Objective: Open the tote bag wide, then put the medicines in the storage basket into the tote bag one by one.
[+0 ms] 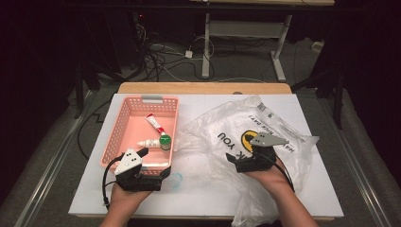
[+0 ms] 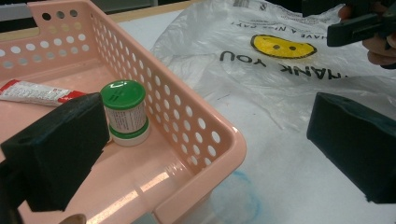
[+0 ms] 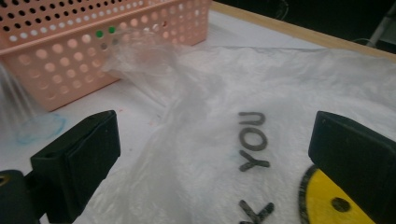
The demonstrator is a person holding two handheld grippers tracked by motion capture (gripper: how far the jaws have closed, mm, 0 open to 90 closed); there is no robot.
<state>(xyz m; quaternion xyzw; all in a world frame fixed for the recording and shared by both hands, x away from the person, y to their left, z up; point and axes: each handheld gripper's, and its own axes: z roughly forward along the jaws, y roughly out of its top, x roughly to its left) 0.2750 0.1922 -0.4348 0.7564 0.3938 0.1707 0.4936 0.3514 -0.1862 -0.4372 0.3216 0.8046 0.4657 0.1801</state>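
left gripper (image 1: 152, 176): jaws wide, empty, straddling near right corner of pink basket (image 1: 124, 113) | green-capped bottle (image 2: 124, 112) stood upright just ahead, inside basket | right gripper (image 1: 236, 162): jaws wide, empty, over plastic bag (image 1: 279, 130) spread beneath and ahead | left nearer bottle

Tube (image 2: 39, 92) cut off by left edge in left gripper view, part behind jaw. Jar (image 2: 124, 112) label print too small to read. Bag (image 1: 257, 142) lower end cut by bottom edge in high view. Basket (image 3: 70, 65) contents blurred through holes, 2 green spots.
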